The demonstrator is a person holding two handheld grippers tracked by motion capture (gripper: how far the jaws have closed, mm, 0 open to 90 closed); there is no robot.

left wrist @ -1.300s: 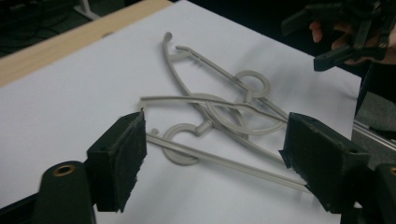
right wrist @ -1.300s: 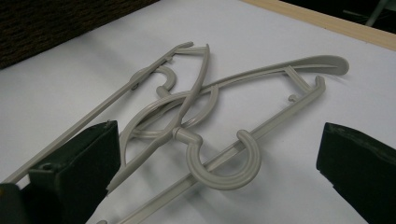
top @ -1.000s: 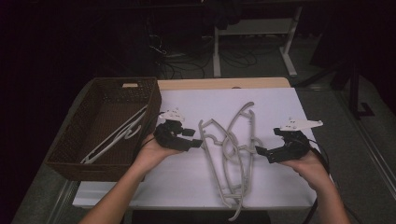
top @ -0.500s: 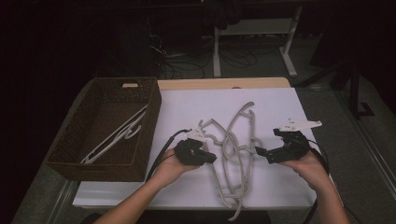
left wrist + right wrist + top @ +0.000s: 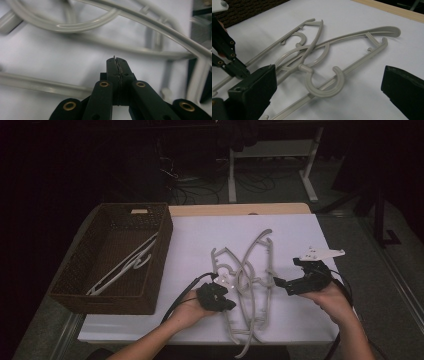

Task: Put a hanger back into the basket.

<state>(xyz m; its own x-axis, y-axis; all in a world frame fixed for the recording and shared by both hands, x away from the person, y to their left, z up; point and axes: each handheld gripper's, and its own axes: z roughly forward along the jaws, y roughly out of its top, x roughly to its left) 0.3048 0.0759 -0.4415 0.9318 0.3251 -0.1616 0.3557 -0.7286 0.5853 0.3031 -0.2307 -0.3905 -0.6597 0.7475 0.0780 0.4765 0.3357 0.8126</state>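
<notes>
Several grey plastic hangers [image 5: 245, 280] lie tangled on the white table cover [image 5: 195, 235]. My left gripper [image 5: 231, 306] rests at the pile's left edge, tips beside a hanger arm. In the left gripper view its jaws [image 5: 117, 61] have just been closing and now meet, shut, with nothing between them; grey hanger bars [image 5: 150, 22] cross just beyond. My right gripper [image 5: 276, 282] hovers at the pile's right side, open. In the right gripper view [image 5: 329, 75] its wide-apart jaws frame a hanger hook [image 5: 322, 87], and the left gripper [image 5: 237, 70] shows at the left.
A dark wicker basket [image 5: 75, 295] stands at the table's left with a white hanger [image 5: 125, 265] lying inside. A strip of wooden tabletop [image 5: 240, 209] shows at the far edge. Dark floor and desk legs lie beyond.
My left hand has moved right and down to the hanger pile's left edge, and its jaws have closed. The right hand has stayed where it was.
</notes>
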